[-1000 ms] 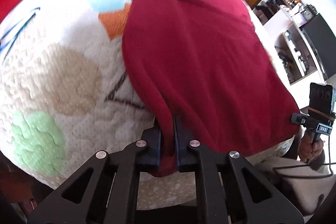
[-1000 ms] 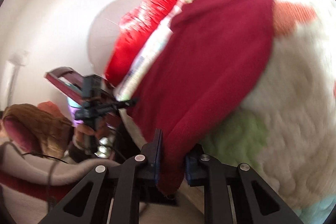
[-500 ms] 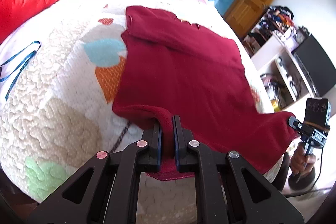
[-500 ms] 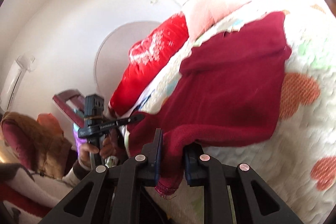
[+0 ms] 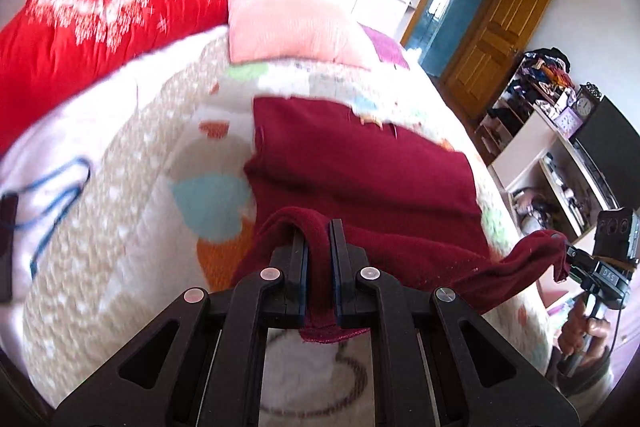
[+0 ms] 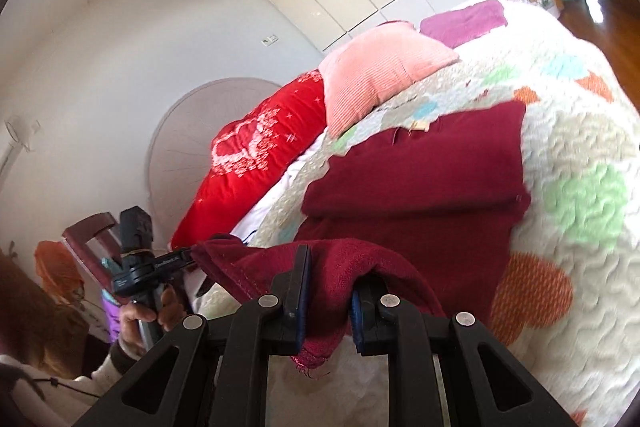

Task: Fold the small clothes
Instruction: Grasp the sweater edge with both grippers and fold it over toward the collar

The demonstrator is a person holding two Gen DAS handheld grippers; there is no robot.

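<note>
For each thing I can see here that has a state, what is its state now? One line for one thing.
dark red garment: far part folded on the bed, near edge lifted at both corners.
left gripper: shut on the garment's near edge.
right gripper: shut on the other corner.
pink pillow: lying at the head of the bed.
wooden door: open.

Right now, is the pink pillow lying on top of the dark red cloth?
No, the pink pillow sits at the far end of the bed, apart from the dark red cloth.
</note>
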